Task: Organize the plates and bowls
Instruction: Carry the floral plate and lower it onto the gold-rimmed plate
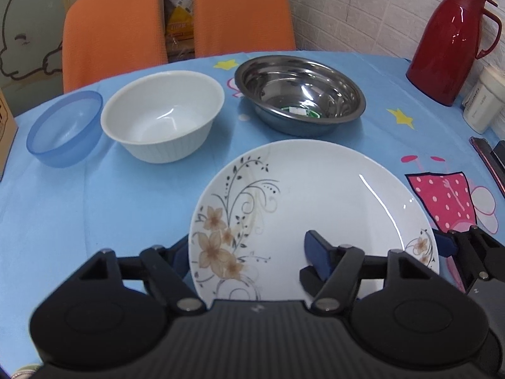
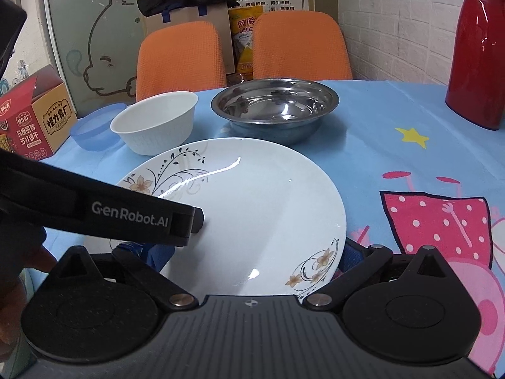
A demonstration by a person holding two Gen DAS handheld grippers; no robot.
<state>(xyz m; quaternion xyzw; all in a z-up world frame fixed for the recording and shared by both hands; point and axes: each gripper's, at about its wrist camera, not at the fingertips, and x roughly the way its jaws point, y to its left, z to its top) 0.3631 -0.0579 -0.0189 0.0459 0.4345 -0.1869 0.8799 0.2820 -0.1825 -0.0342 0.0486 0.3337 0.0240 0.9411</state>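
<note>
A white plate [image 1: 315,195] [image 2: 252,195] with brown flower prints lies on the blue tablecloth [image 1: 94,221], closest to me. My left gripper [image 1: 247,249] stands over the plate's left part. One of its fingers is outside the rim and half hidden, and the other is above the plate's inside; the pads do not press on it. In the right wrist view the left gripper [image 2: 192,221] reaches in from the left. My right gripper [image 2: 254,252] is wide open at the plate's near right rim. Behind stand a blue plastic bowl [image 1: 64,128], a white bowl [image 1: 162,117] and a steel bowl [image 1: 300,94].
A red thermos jug [image 1: 451,41] and a white jar [image 1: 483,101] stand at the right by the brick wall. A printed cardboard box [image 2: 34,113] sits at the table's left edge. Two orange chairs [image 1: 113,31] stand behind the table.
</note>
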